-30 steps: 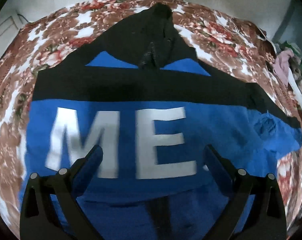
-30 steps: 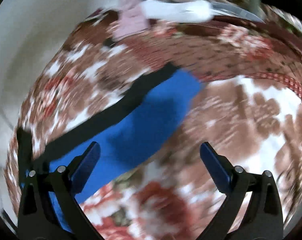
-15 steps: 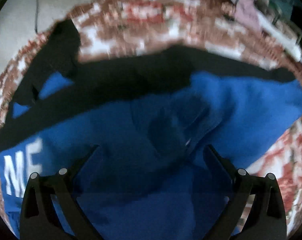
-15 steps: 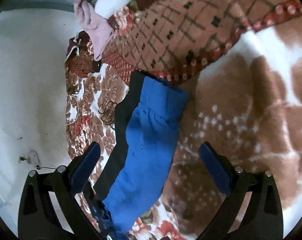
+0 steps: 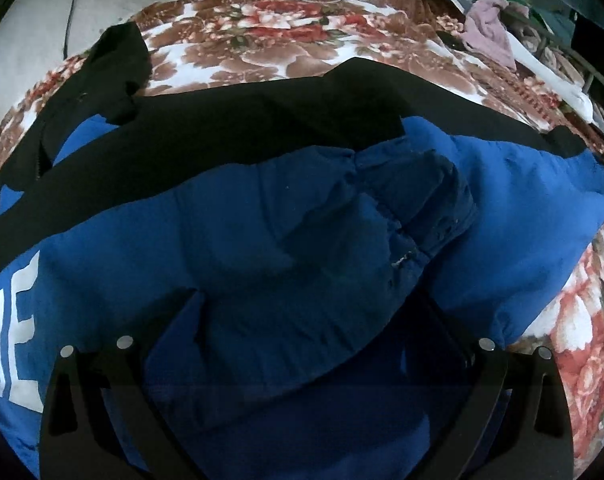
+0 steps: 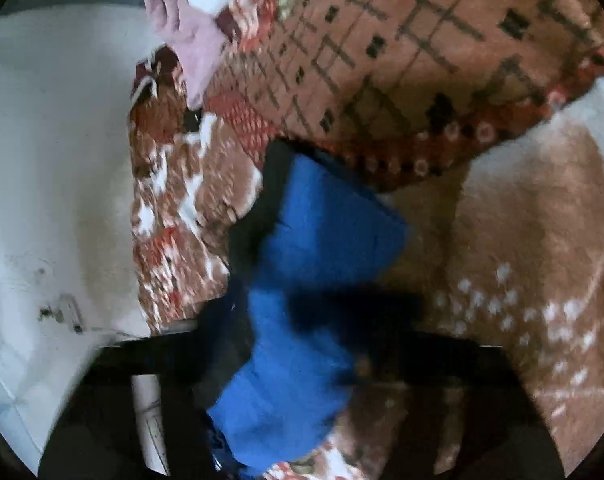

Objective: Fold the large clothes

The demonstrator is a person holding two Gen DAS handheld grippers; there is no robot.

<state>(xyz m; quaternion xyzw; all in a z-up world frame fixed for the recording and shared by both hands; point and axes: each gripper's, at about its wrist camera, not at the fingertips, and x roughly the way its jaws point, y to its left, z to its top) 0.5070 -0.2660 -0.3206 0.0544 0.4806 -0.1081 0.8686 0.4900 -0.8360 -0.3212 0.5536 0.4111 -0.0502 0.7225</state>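
Note:
A large blue and black jacket [image 5: 262, 240] with white letters lies spread on a floral bedspread [image 5: 262, 40]. In the left wrist view my left gripper [image 5: 305, 320] hovers low over a bunched blue fold of the jacket. Its fingers stand wide open on either side of the fold, with no pad pressing. In the right wrist view the jacket's blue sleeve [image 6: 325, 232], edged in black, runs away from me. My right gripper [image 6: 294, 320] is blurred, its jaws closing with the sleeve between them and pinching it near its lower part.
A pink cloth [image 5: 489, 32] and white cloth lie heaped at the bed's far right corner. A brown checked blanket [image 6: 381, 60] lies beyond the sleeve's end. A pale wall [image 6: 54, 160] borders the bed on the left of the right wrist view.
The left gripper slid from the white letters to the bunched blue fold and sank closer. The right gripper dropped onto the sleeve, and its jaws went from wide apart to nearly together.

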